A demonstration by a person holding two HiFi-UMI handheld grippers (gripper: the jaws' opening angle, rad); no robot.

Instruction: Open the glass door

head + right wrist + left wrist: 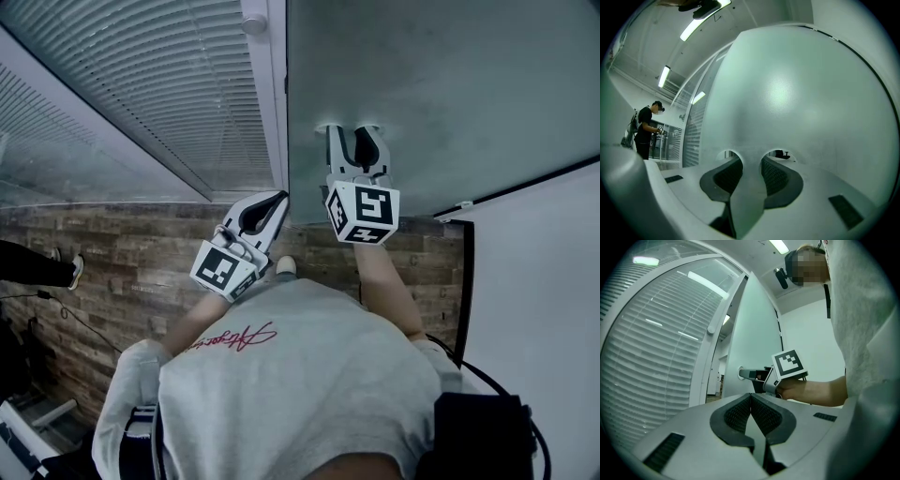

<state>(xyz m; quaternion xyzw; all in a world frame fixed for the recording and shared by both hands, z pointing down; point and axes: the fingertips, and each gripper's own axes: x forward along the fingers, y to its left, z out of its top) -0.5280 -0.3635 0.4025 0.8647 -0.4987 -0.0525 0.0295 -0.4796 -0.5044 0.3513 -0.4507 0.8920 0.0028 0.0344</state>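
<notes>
Right gripper (352, 131), jaws part-spread, is clamping the lever handle (749, 374) at the edge of the glass door (450, 84) nearest the white frame (267, 94), probably for leverage in swinging it; left gripper (751, 399), jaws pressed together on nothing, is waiting alongside.

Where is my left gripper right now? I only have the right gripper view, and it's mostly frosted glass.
Observer: In the head view, the left gripper sits beside the right gripper, by the white frame at the door's edge.
Operator: Is it holding anything?
Observer: No. The left gripper view shows its tongs together with nothing between them.
Operator: How does my right grip look from the side?
Observer: From the left gripper view, the door handle is a lever sticking out of the glass door, and the right gripper's tongs are closed across it.
</notes>
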